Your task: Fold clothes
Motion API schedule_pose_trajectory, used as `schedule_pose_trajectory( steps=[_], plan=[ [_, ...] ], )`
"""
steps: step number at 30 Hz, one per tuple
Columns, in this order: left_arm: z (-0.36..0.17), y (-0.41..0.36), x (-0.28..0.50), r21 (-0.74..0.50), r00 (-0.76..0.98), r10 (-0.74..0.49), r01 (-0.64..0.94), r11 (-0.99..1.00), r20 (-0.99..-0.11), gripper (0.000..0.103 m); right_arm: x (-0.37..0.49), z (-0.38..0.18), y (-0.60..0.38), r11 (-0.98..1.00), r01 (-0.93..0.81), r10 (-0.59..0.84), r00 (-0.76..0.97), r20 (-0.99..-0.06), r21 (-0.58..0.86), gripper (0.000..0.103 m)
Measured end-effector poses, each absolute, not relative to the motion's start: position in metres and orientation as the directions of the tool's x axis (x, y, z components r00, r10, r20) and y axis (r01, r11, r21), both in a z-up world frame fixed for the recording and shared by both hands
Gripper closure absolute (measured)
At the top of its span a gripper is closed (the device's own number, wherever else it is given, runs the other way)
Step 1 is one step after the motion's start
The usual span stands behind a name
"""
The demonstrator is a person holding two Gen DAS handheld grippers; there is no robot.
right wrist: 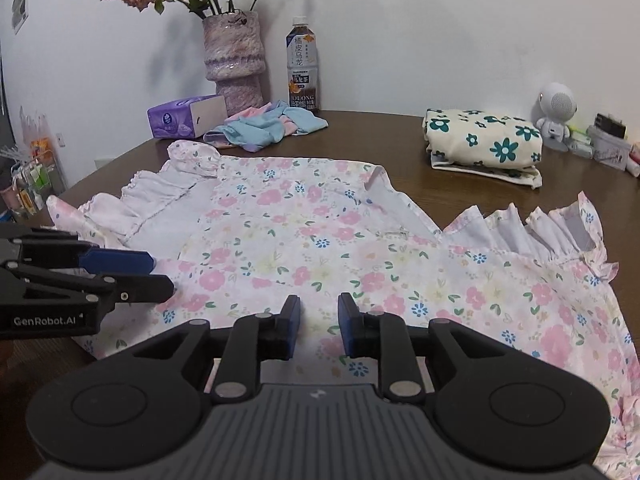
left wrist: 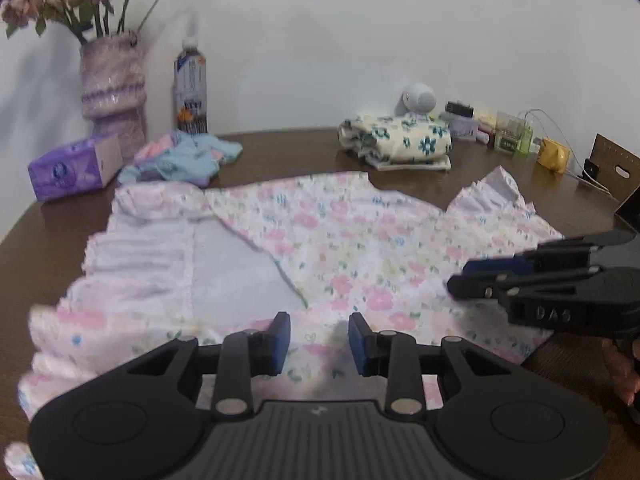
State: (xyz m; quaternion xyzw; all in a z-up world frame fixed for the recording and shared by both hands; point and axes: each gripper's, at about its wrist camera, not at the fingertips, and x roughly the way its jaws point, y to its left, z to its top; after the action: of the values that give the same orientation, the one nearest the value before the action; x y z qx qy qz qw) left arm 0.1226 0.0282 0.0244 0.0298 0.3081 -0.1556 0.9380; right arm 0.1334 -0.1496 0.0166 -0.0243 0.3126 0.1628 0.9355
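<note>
Spread flat across the brown desk (right wrist: pixel 380 136), a pink floral dress (right wrist: pixel 320 236) with ruffled white trim, one side folded over showing pale lining; hovering above its near edge, left gripper (left wrist: pixel 319 338) and right gripper (right wrist: pixel 319 326), jaws slightly parted, gripping nothing.

Pink-flowered white garment (right wrist: pixel 320 240) on brown table (right wrist: pixel 380 136)

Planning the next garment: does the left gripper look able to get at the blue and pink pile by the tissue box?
Probably yes. The left gripper is open and holds nothing, and only the flat floral dress lies between it and the pile.
</note>
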Motion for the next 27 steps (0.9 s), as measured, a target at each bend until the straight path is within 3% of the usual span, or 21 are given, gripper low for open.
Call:
schedule_pose_trajectory(
  steps=[3, 11, 27],
  plan=[
    [0.032, 0.020, 0.124, -0.041, 0.767, -0.298, 0.335, 0.941, -0.568, 0.072, 0.133, 0.017, -0.151, 0.945, -0.320, 0.293, 0.751, -0.592, 0.062, 0.082],
    [0.018, 0.001, 0.137, 0.008, 0.744, -0.263, 0.340, 0.940, -0.614, 0.074, 0.133, 0.018, -0.149, 0.944, -0.327, 0.292, 0.750, -0.593, 0.050, 0.078],
    [0.019, 0.067, 0.121, 0.059, 0.787, -0.138, 0.215, 0.975, -0.601, 0.073, 0.133, 0.017, -0.148, 0.944, -0.326, 0.294, 0.750, -0.593, 0.055, 0.078]
  ],
)
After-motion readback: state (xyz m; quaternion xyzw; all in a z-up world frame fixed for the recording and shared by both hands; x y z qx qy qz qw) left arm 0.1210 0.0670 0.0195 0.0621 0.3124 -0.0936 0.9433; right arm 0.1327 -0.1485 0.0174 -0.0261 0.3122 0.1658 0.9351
